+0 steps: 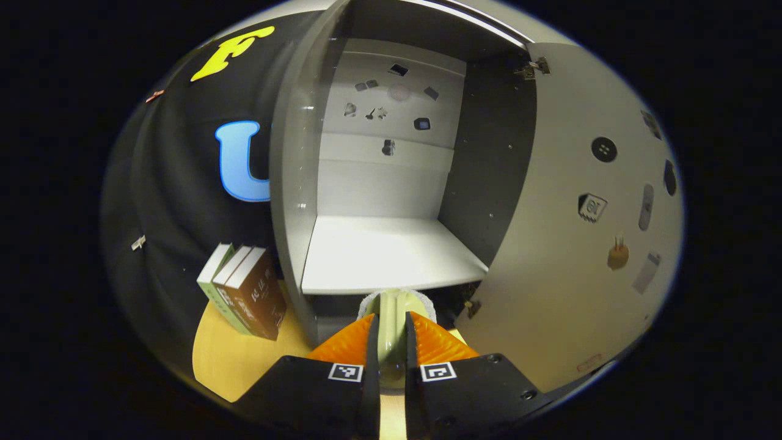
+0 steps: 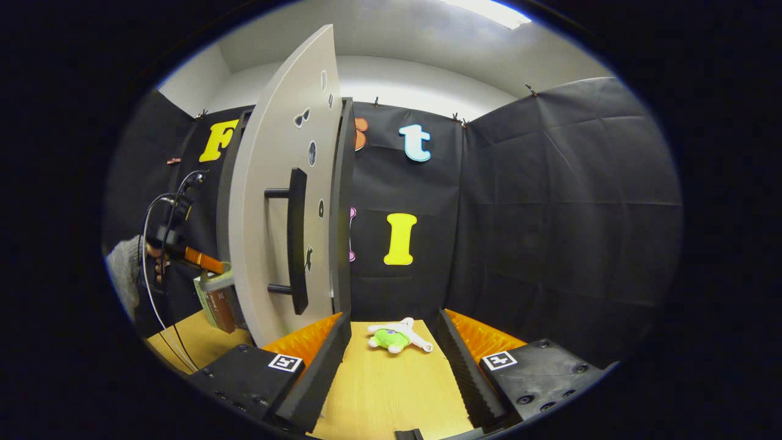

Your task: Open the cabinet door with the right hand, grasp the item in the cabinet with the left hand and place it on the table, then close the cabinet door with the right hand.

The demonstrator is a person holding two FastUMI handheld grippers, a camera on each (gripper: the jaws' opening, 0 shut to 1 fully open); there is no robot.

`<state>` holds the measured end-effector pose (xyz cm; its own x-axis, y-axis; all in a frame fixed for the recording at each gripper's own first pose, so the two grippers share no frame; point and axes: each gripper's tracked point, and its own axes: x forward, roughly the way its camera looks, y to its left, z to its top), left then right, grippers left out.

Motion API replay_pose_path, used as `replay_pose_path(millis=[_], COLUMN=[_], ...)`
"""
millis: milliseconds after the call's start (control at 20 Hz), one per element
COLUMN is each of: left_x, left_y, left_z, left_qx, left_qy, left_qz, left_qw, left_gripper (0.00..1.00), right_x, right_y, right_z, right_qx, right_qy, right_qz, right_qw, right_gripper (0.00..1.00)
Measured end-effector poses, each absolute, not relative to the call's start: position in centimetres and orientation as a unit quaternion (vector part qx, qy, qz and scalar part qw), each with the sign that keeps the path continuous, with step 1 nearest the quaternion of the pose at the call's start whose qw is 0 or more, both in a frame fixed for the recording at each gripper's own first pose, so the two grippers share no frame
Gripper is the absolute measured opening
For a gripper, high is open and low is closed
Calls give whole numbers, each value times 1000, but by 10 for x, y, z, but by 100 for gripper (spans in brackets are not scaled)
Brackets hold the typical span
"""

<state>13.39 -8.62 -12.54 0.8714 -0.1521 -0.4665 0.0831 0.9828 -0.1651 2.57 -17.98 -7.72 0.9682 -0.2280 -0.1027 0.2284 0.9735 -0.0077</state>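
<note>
The grey cabinet (image 1: 391,253) stands open, its lit shelf bare. Its door (image 1: 580,214) is swung out to the right, with stickers on the inner face. My left gripper (image 1: 391,321) is just in front of the shelf edge, shut on a pale green item with a fuzzy white end (image 1: 394,302). In the right gripper view the door (image 2: 275,201) shows its outer face and a black bar handle (image 2: 297,241). My right gripper (image 2: 391,319) is open over the wooden table (image 2: 391,391), its left finger close to the door's lower edge. The left gripper (image 2: 204,261) shows behind the door, held by a hand.
Three books (image 1: 244,290) stand upright on the table left of the cabinet. A small green and white plush toy (image 2: 397,336) lies on the table beyond my right gripper's fingers. Black cloth walls close in the booth.
</note>
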Motion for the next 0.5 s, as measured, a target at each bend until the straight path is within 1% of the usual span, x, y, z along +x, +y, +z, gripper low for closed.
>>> replay_pose_path(millis=[100,300,400,500], left_x=[109,65,44,26], left_y=[-87,-109,-121,-128], left_z=[-147,-201,-230,-253], left_qx=[-70,-80,-90,-90], left_qy=[258,280,299,315], left_qz=[-55,-70,-74,-66], left_qw=[962,954,947,942], left_gripper=[20,20,20,20], right_x=[15,-1,-4,-3], right_y=[-176,-155,-148,-140], right_z=[-80,-69,-67,-66], right_qx=[-5,-6,-14,-13], right_qy=[57,50,48,47], right_qz=[-126,-123,-116,-99], right_qw=[990,991,992,994], right_gripper=[91,91,90,90])
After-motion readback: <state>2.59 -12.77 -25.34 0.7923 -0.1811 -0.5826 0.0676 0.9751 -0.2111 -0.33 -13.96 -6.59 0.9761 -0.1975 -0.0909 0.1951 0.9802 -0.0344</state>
